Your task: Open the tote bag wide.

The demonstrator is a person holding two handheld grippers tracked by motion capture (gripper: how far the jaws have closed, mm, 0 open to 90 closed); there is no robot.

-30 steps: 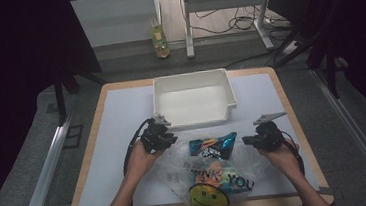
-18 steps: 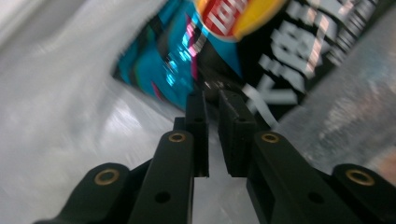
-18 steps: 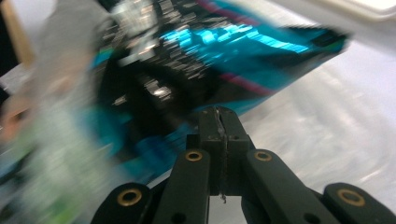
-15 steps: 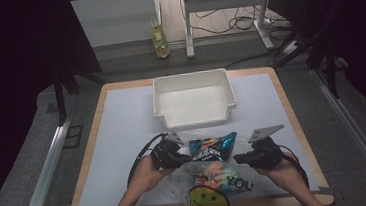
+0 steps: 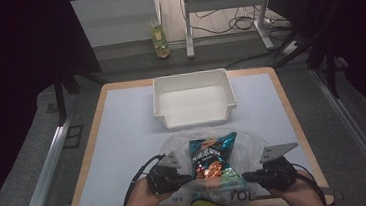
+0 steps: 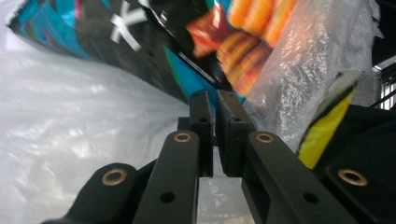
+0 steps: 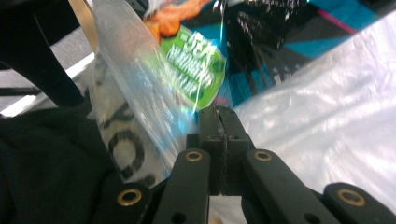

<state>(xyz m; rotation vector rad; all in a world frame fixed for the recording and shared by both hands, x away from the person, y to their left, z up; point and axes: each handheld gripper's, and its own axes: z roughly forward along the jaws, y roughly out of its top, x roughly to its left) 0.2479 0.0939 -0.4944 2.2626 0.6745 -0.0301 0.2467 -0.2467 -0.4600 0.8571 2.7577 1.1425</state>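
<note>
A clear plastic bag (image 5: 247, 145) with a yellow smiley and black lettering lies at the table's near edge. Its lower part hangs over that edge. Inside it stands a black and teal chip bag (image 5: 211, 158) with orange snacks printed on it. My left gripper (image 5: 190, 178) is shut on the plastic bag's left side, and the jaws (image 6: 215, 100) pinch thin film under the chip bag (image 6: 140, 42). My right gripper (image 5: 245, 177) is shut on the plastic bag's right side. Its jaws (image 7: 218, 114) hold a fold of plastic (image 7: 327, 107) below the chip bag (image 7: 275, 42).
An empty white bin (image 5: 194, 98) sits at the middle back of the pale blue mat (image 5: 124, 138), just beyond the bag. A yellow-green bottle (image 5: 159, 37) stands on the floor behind the table. Metal rails run along both sides.
Both hands have drawn back toward the near edge of the table, dragging the plastic bag and chip bag with them, away from the bin.
</note>
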